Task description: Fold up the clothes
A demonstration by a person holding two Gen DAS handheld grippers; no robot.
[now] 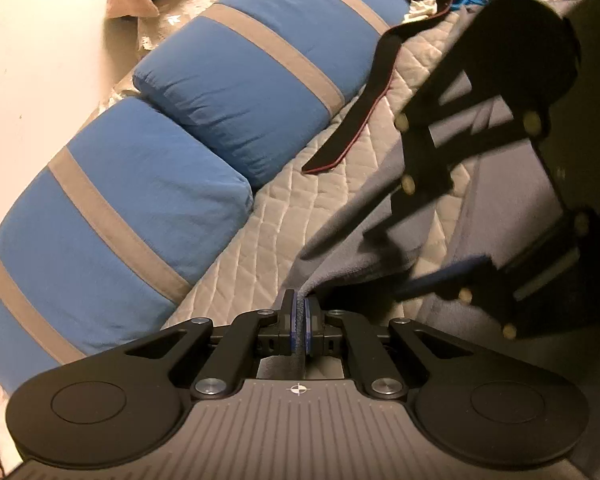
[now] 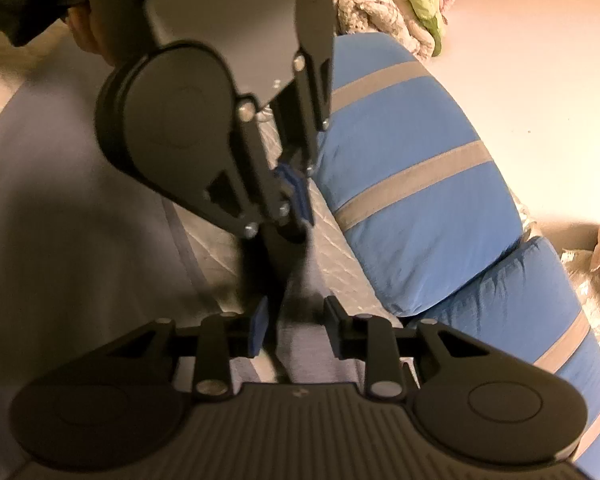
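left gripper (image 1: pixel 300 316) clamped on grey garment (image 1: pixel 340 248) corner, lifting it off the quilted mattress (image 1: pixel 268 216) near the pillow-side edge; right gripper (image 2: pixel 296 326) jaws apart, straddling cloth, likely positioning for second hold

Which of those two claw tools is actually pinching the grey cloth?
The left gripper: its jaws are shut on the grey garment. The right gripper has its jaws apart, gripping nothing.
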